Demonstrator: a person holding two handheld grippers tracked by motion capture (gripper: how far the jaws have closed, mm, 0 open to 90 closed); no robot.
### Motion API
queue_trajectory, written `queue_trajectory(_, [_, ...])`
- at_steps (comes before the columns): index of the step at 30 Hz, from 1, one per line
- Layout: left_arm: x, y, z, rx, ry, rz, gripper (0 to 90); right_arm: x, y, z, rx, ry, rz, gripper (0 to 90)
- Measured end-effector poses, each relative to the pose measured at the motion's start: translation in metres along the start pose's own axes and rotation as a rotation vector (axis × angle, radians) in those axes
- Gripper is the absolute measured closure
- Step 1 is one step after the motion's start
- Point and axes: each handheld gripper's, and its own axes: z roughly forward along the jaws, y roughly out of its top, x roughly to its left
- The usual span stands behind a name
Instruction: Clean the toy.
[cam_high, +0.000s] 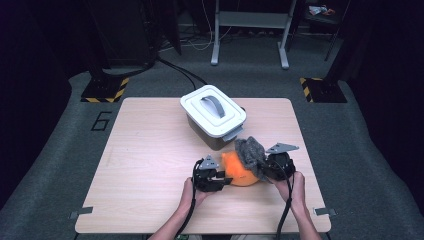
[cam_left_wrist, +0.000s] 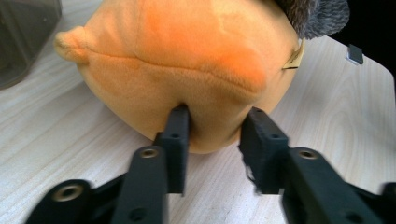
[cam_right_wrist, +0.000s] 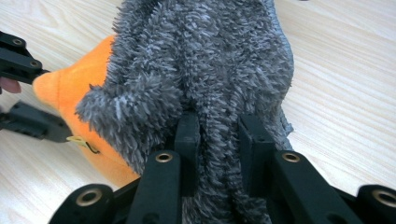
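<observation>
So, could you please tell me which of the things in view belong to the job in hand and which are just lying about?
In the job:
- orange plush toy, left claw at its underside, pads touching the plush
- grey fuzzy cloth, pinched in the right claw

Lying about:
- lidded white storage box with grey handle, further back on the wooden table

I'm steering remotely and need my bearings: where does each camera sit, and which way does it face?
High view: above the person's side, looking forward and down on the table; forearms and both grippers show.
Left gripper view: rides the left gripper, facing the orange plush; its jaws show.
Right gripper view: rides the right gripper, jaws clamping the grey fuzzy cloth.
All share plush and cloth.
</observation>
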Motion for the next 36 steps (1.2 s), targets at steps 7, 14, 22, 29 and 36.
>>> queue_trajectory(7, [-0.006, -0.009, 0.006, 0.013, 0.087, 0.036, 41.4, -0.002, 0.000, 0.001, -0.005, -0.007, -0.011, 72.0])
queue_trajectory(14, [-0.016, -0.006, 0.011, 0.030, 0.157, 0.096, 43.1, -0.002, -0.001, 0.000, -0.006, -0.011, -0.016, 72.0])
queue_trajectory(22, [-0.019, 0.000, 0.018, 0.051, 0.180, 0.097, 68.5, -0.001, -0.004, -0.003, -0.013, -0.008, -0.009, 72.0])
queue_trajectory(29, [-0.020, 0.007, 0.018, 0.036, 0.138, 0.069, 80.8, -0.004, -0.005, -0.013, -0.042, -0.020, -0.006, 72.0])
queue_trajectory(36, [-0.016, 0.013, 0.013, 0.026, 0.049, -0.001, 82.4, 0.004, 0.000, -0.032, -0.076, -0.001, -0.028, 72.0])
